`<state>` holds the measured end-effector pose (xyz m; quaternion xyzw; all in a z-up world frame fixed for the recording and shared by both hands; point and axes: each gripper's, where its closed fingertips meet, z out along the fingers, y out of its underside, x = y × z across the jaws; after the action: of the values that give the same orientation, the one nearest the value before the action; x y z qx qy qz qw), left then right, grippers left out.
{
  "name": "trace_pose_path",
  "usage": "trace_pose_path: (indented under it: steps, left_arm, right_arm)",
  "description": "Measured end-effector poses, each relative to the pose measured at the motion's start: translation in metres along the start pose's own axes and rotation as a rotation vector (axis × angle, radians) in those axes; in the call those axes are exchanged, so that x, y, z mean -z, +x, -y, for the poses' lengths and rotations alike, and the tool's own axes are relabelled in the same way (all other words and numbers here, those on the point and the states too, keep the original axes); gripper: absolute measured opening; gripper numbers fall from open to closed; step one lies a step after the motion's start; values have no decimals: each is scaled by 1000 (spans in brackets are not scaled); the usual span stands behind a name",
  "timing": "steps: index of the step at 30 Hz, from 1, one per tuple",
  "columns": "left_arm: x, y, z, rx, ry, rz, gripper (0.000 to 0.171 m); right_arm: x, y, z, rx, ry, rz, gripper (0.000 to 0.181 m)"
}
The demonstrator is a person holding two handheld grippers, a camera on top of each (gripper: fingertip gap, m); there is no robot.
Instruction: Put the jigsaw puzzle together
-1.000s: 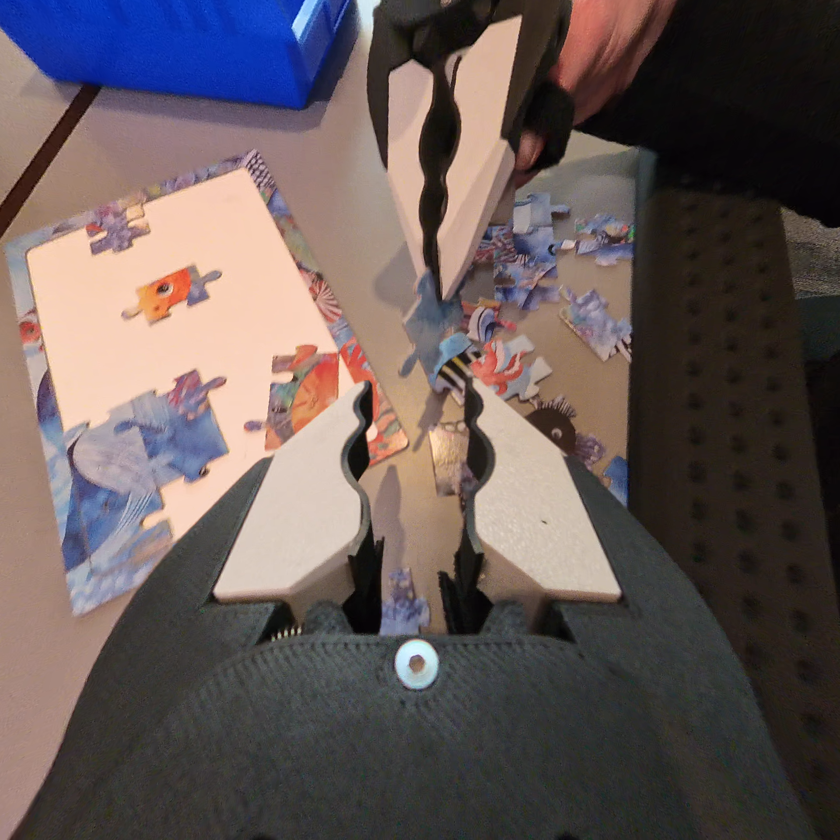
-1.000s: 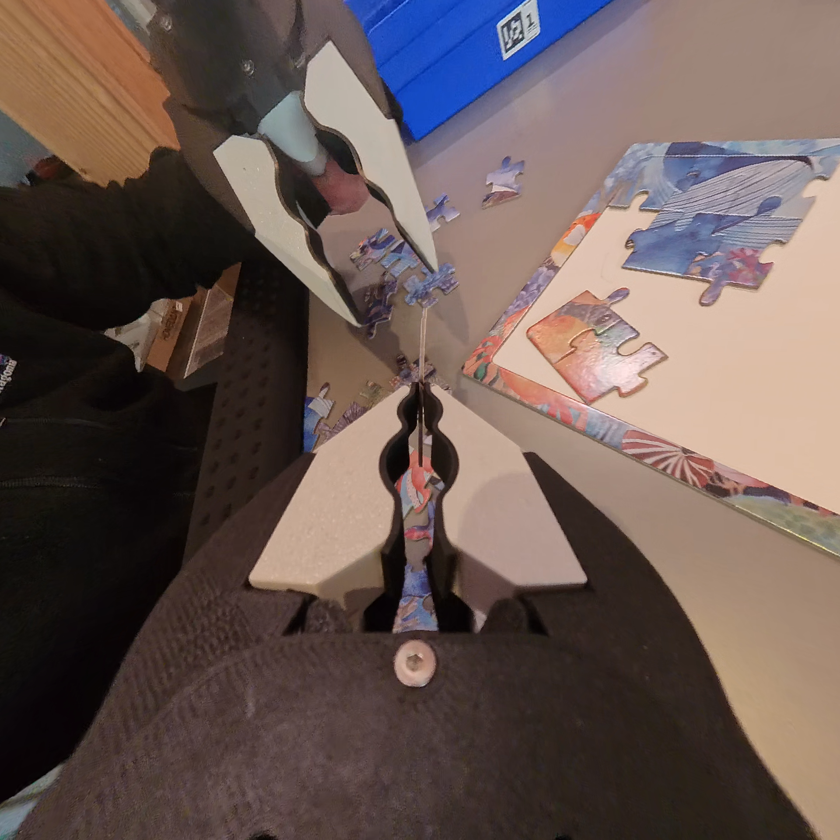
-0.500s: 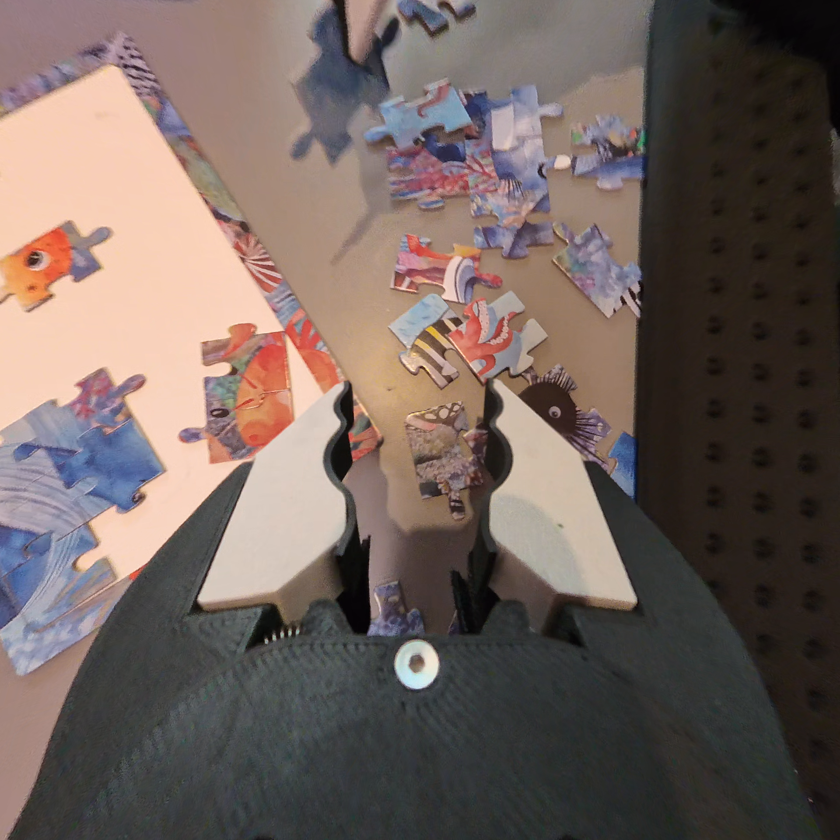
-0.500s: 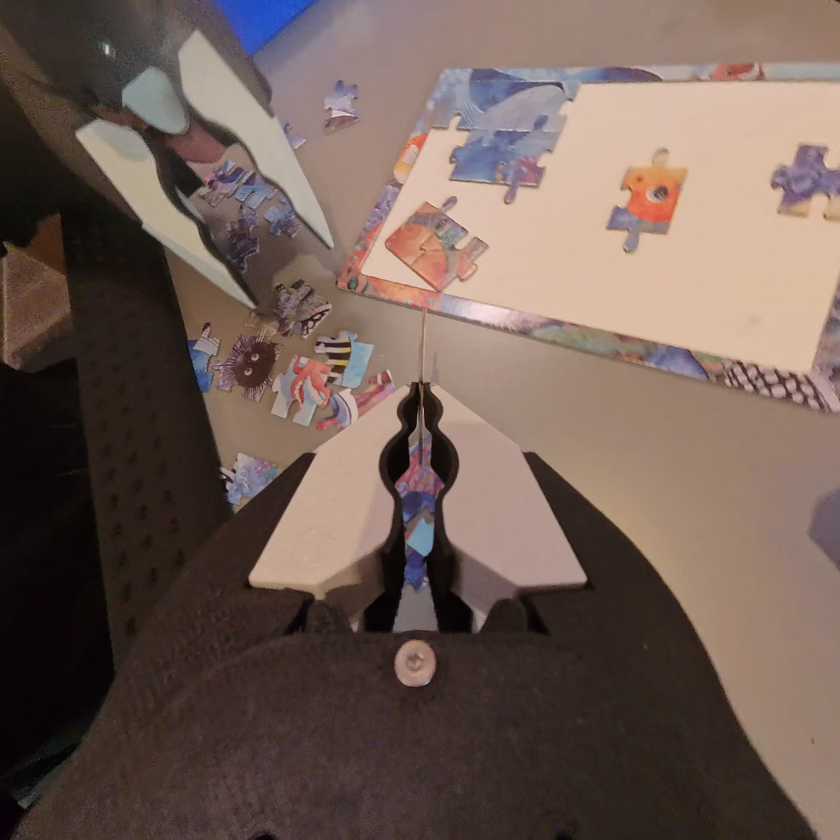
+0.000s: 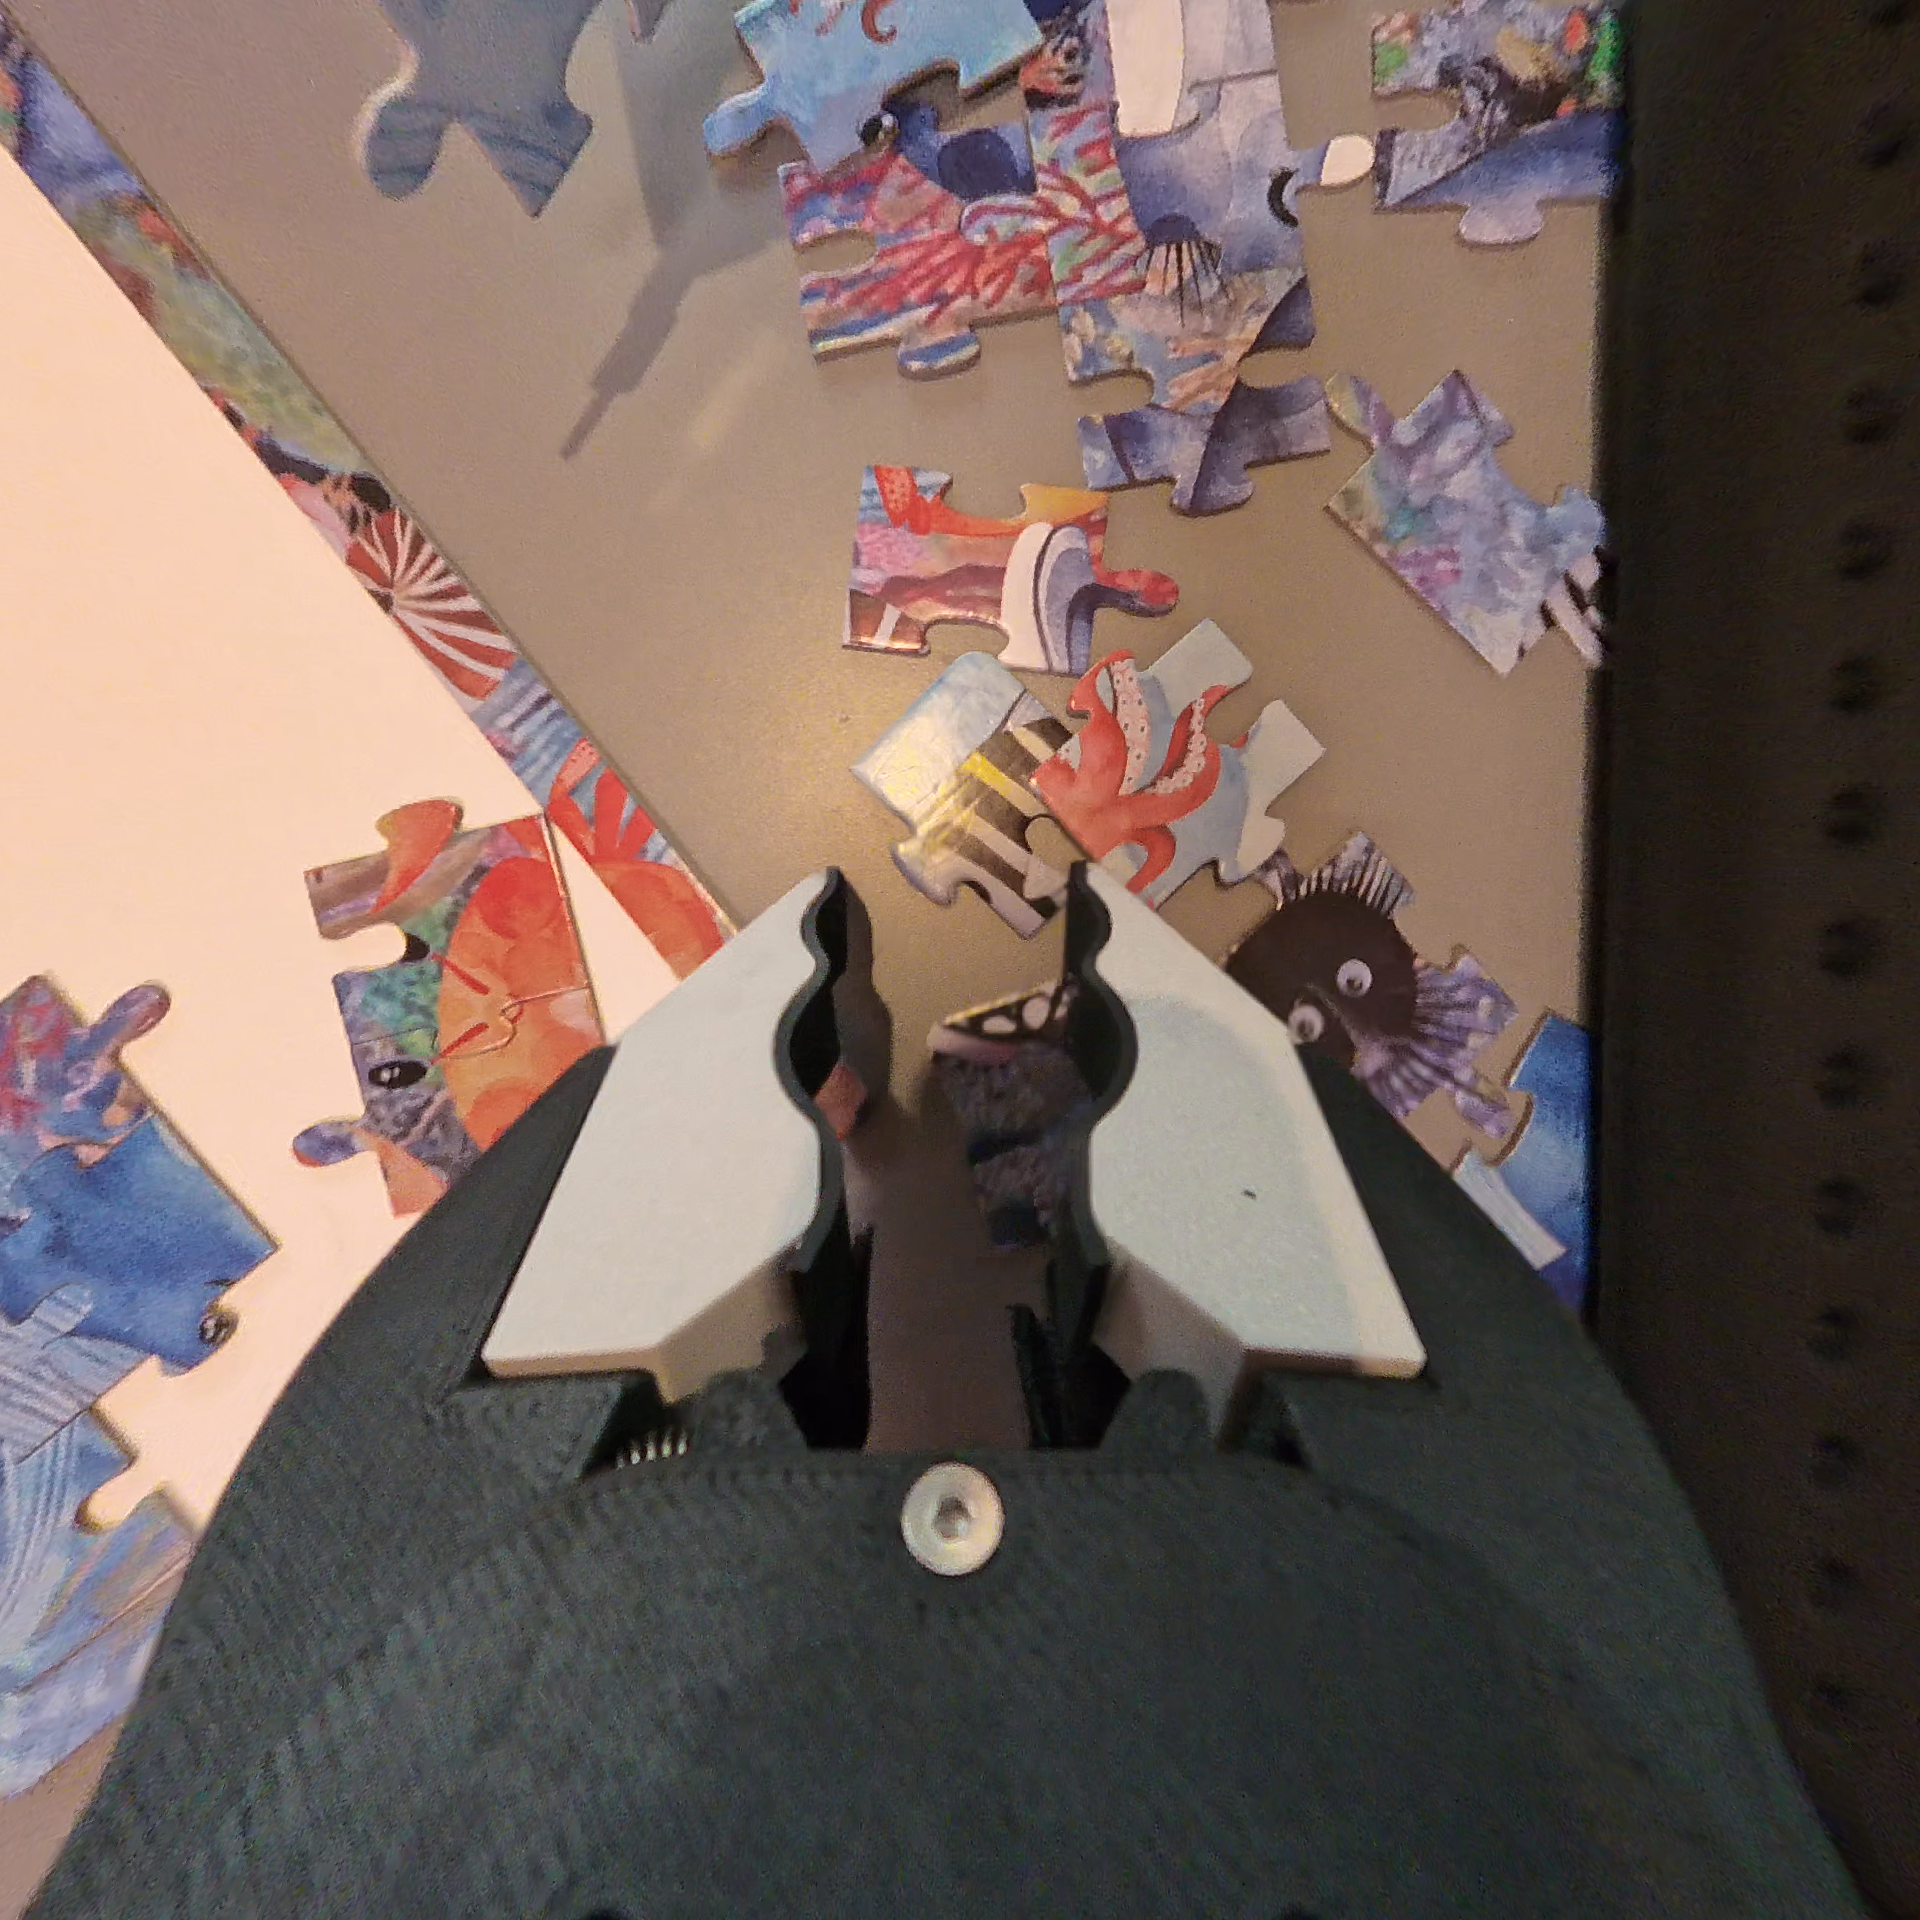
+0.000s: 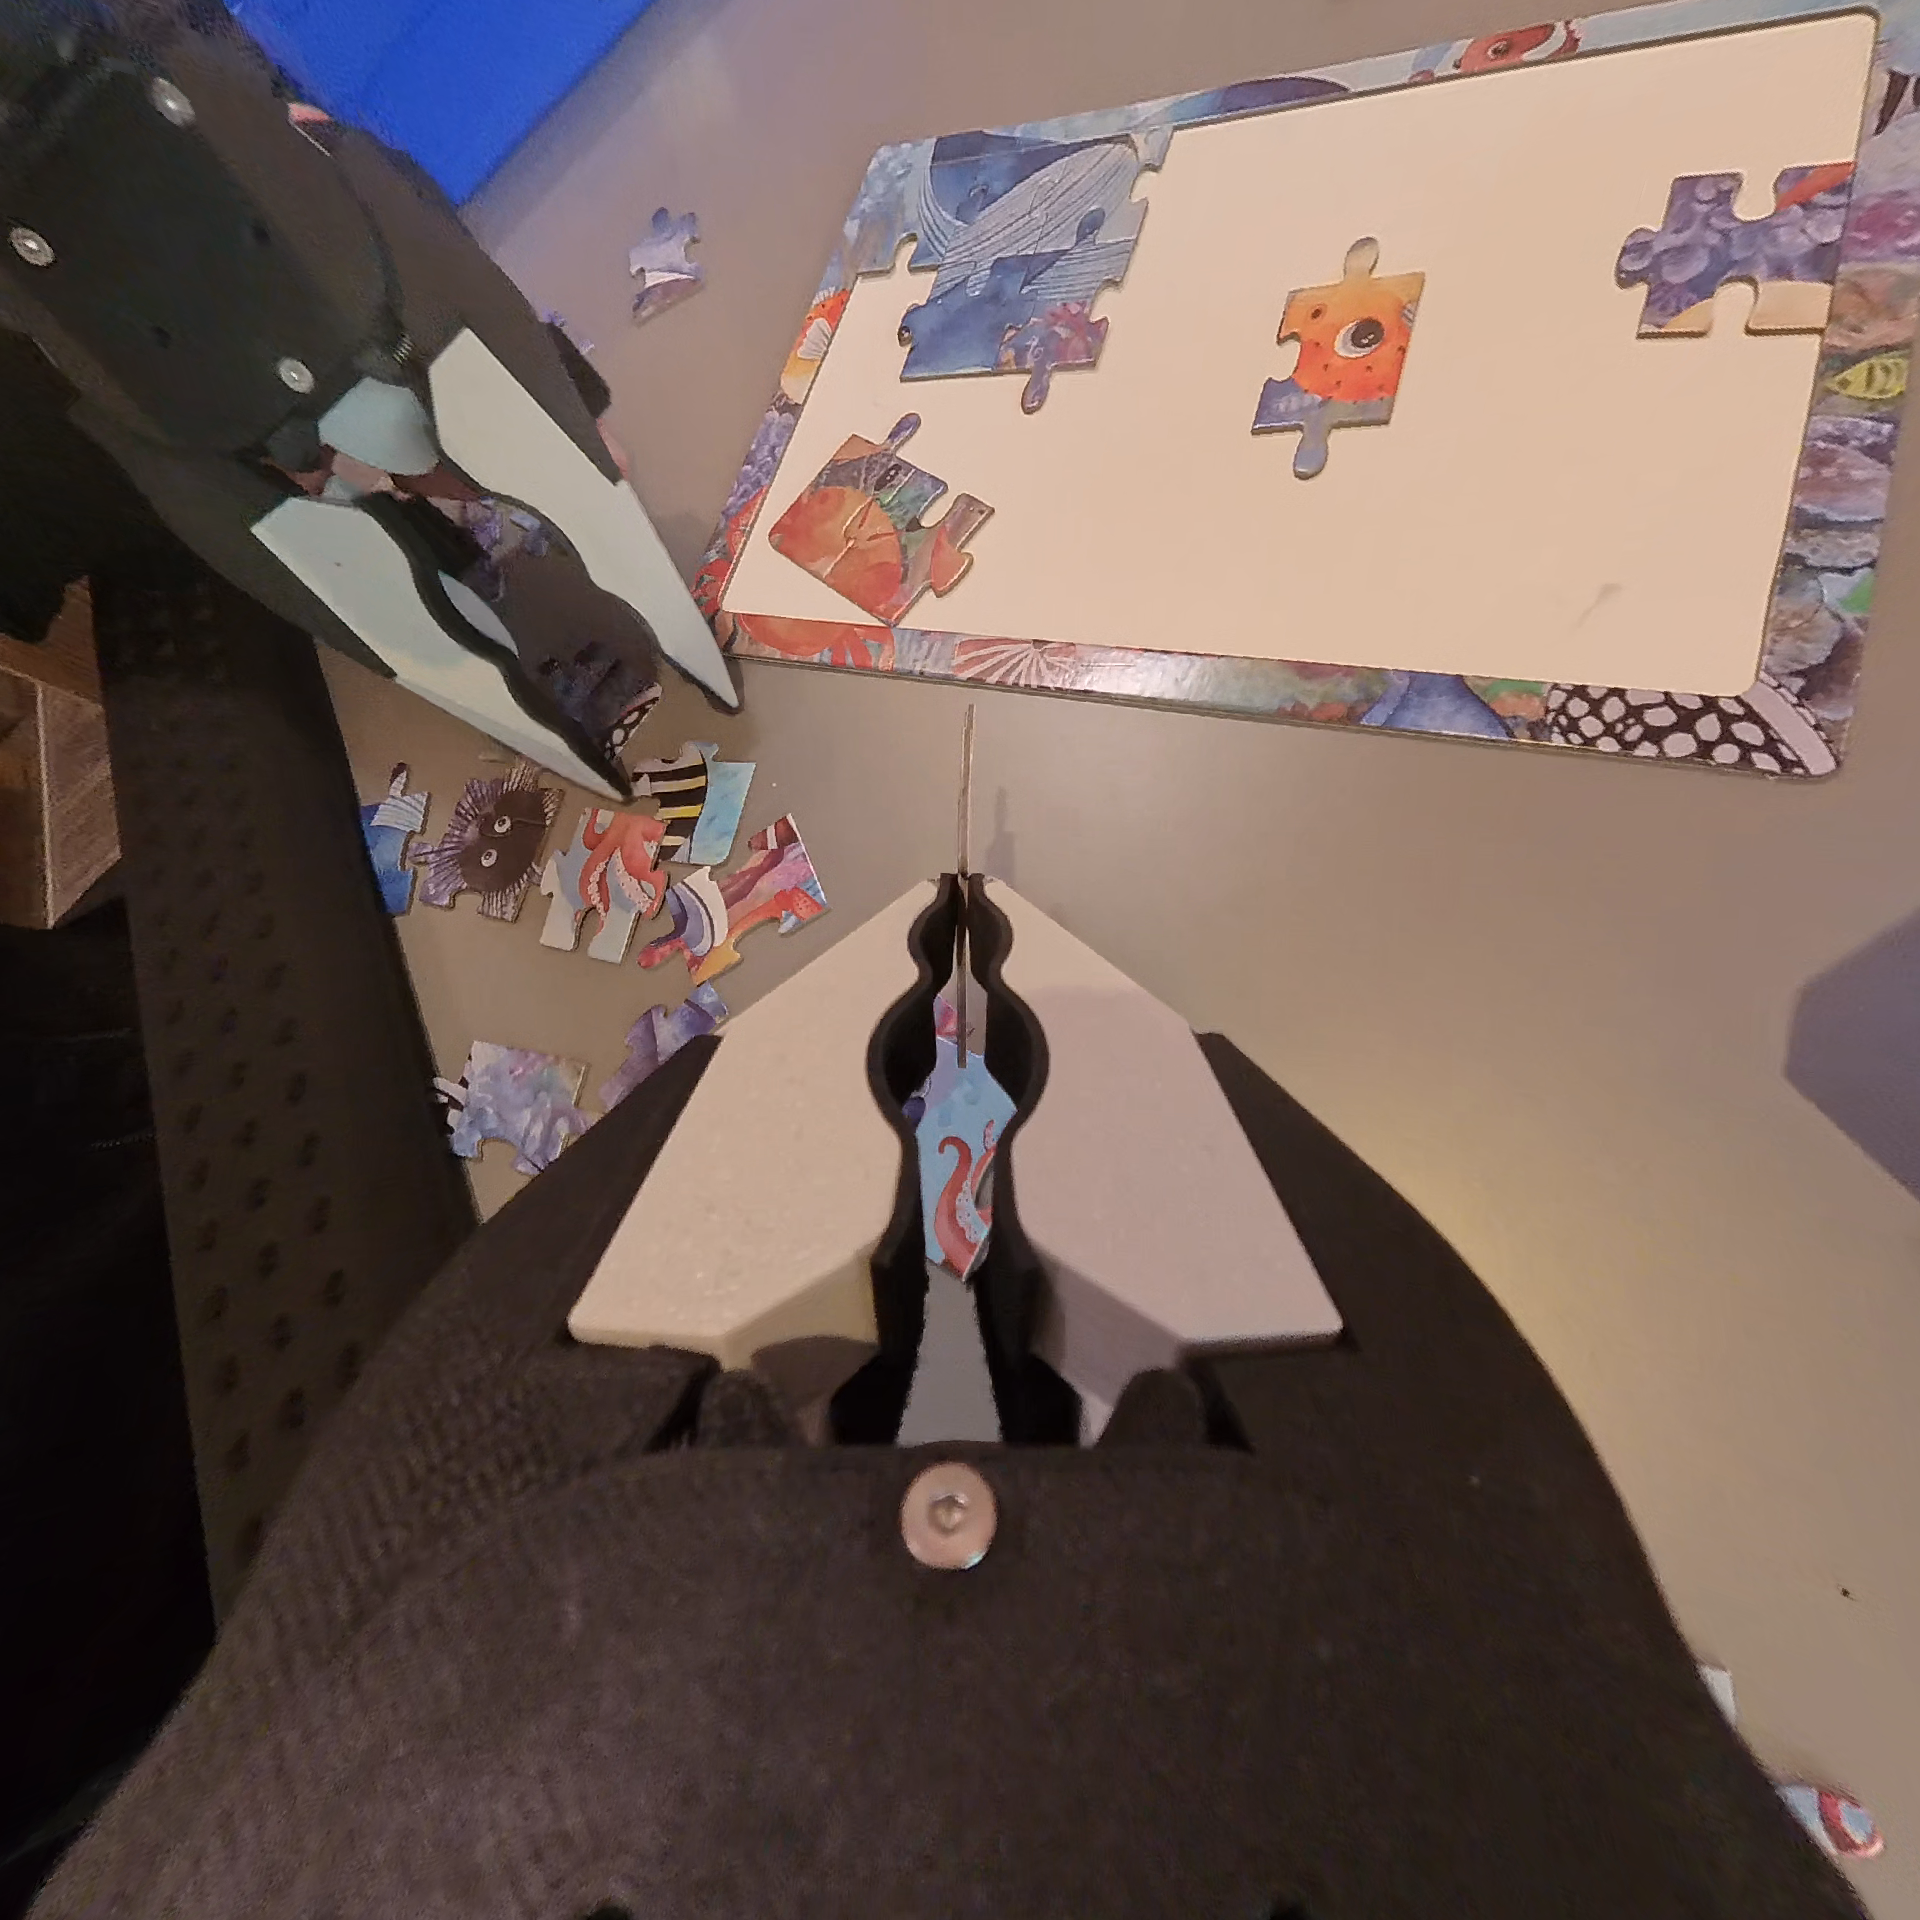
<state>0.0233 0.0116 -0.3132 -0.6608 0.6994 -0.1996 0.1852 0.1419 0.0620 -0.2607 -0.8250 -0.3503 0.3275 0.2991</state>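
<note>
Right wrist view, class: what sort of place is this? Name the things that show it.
Probably a workshop or lab bench set up for a tabletop task: a plain grey table, a dark perforated panel along its edge, a blue bin behind, and a puzzle tray with loose pieces.

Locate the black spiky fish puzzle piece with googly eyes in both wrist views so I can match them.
Left wrist view: black spiky fish piece lies right of centre, just beside the right fingertip.
Right wrist view: same piece lies at left, below the other gripper's tips.
Shared landmark: the red octopus piece next to it.
</note>
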Motion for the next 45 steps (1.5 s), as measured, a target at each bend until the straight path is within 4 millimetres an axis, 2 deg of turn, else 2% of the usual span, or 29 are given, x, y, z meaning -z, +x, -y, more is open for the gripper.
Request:
trace_pose_path:
  steps: [3,6,13,14,18,21,22,25,27,29,35,37,41,42,45]
  left_arm:
    - [-2,3,5,25,41,-5,39]
    - [-4,0,7,41,83,34,26]
    - [-2,0,7,57,155,78,23]
    - [1,-1,8,49,166,86,0]
    - [11,-7,4,33,175,134,0]
    - [13,-9,1,39,180,127,0]
    - [13,-7,2,33,182,110,3]
    - [6,0,3,0,150,43,40]
    - [0,5,5,-47,129,12,51]
    - [-3,9,9,-61,126,-19,51]
    - [-9,15,18,-48,159,-78,20]
    - [-9,11,18,-48,173,-50,0]
    - [-4,6,13,-44,157,-9,0]
    - [0,5,12,-43,154,-8,3]
    - [18,9,2,-8,135,-54,44]
  right_arm:
    - [-3,-4,-1,8,-7,19,0]
    - [-7,-7,-2,16,-21,27,0]
    - [-9,-8,-3,14,-25,37,0]
    - [-9,-8,-4,13,-30,42,0]
    - [-14,-11,-9,10,-59,59,0]
    - [-15,-7,-5,18,-41,29,10]
    - [-14,-5,-3,18,-30,18,14]
    - [-12,-3,5,48,7,-10,20]
    - [-11,-5,9,58,27,-8,19]
    - [-13,-5,11,74,32,-12,17]
    - [-19,-3,11,88,27,-27,13]
    - [-19,-2,12,90,32,-32,12]
    - [-14,-1,17,103,60,-48,10]
    - [-13,-2,19,106,69,-51,10]
    - [-10,-3,23,113,90,-52,9]
